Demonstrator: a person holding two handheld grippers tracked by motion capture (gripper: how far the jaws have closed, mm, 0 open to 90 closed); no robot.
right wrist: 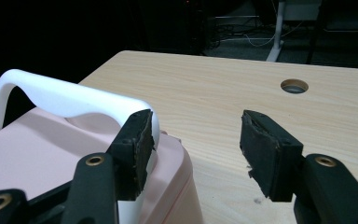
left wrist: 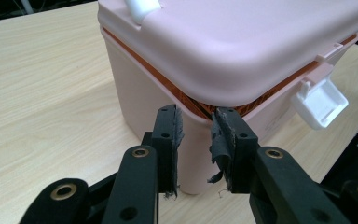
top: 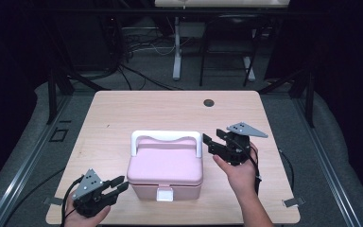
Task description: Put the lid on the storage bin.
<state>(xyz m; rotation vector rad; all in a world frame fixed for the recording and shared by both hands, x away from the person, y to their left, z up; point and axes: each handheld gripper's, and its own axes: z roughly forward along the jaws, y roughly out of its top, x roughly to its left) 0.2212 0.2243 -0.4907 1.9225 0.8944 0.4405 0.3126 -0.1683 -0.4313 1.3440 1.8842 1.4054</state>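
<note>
Box (top: 165, 170): one pink lidded box, near the middle of the table (top: 123, 113), toward the person's edge.
Box parts: one white handle (top: 166, 137) arching over the far side of the lid; one white latch (top: 165, 194) on the near face, hanging below the lid edge.
Box heading: latch side faces the person, handle side faces away; long axis runs left to right across the table.
Lid: down on the body; in the left gripper view an orange strip (left wrist: 200, 105) shows in the seam under the lid at the corner.
Grippers: two, one in each hand.
Left gripper (top: 121, 184): at the box's near left corner, jaws pointing right at it; in its own view the jaws stand a little apart with the corner just past their tips, holding nothing.
Right gripper (top: 210, 144): just right of the handle's right end, jaws pointing left; jaws wide apart and empty, one tip beside the handle's end.
Hands: two, one around each gripper, coming from the near edge.
Table hole (top: 209, 102): one round hole, far side, right of centre.
</note>
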